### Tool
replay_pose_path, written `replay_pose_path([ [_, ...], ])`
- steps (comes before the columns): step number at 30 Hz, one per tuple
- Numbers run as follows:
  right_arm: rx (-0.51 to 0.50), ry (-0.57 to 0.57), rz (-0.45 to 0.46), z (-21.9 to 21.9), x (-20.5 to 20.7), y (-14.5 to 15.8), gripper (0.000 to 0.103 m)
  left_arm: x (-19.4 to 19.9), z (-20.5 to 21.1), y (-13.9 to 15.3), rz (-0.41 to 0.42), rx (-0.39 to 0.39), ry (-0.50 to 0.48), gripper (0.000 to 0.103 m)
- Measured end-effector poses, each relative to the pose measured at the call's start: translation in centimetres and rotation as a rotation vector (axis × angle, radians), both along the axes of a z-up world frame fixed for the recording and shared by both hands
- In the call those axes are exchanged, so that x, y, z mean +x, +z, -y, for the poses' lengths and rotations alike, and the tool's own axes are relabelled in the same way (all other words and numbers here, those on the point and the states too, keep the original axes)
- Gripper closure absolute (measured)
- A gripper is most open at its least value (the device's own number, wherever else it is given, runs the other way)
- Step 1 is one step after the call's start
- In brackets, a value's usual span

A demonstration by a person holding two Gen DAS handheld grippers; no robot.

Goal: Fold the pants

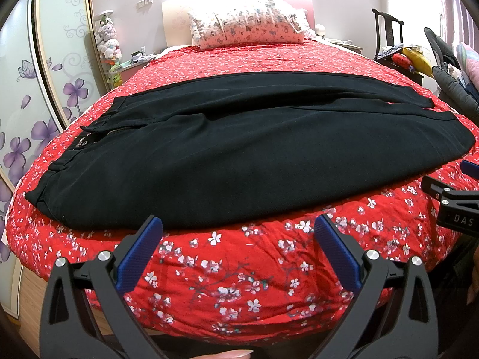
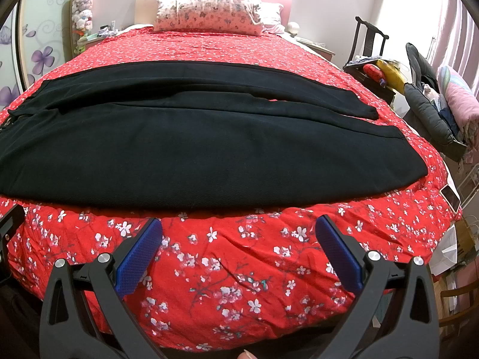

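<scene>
Red floral bedspread (image 1: 239,269) under black pants (image 1: 239,149)

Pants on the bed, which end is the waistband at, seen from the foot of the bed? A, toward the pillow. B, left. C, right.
B: the zipper and waistband of the pants lie at the left end, the leg hems at the right.

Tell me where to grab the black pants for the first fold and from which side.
Grip the black pants at the near leg's hem, coming in low from the bed's foot. They lie flat across the bedspread, waistband left, legs right. Both hand-held grippers, left and right, are open and empty.
</scene>
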State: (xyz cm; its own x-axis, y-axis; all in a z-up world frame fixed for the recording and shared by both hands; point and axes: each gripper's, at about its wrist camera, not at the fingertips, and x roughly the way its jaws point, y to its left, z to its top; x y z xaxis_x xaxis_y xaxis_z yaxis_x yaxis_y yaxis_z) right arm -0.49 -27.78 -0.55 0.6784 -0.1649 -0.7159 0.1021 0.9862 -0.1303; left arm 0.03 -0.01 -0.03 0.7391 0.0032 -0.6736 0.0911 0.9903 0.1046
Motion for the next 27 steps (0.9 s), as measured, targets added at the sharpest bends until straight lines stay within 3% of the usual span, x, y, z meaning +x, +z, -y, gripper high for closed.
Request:
replay_pose_path([
  [27, 0.031, -0.004, 0.034, 0.85, -0.3, 0.4, 0.001, -0.08, -0.07, -0.02, 0.003, -0.005, 0.007, 0.002],
])
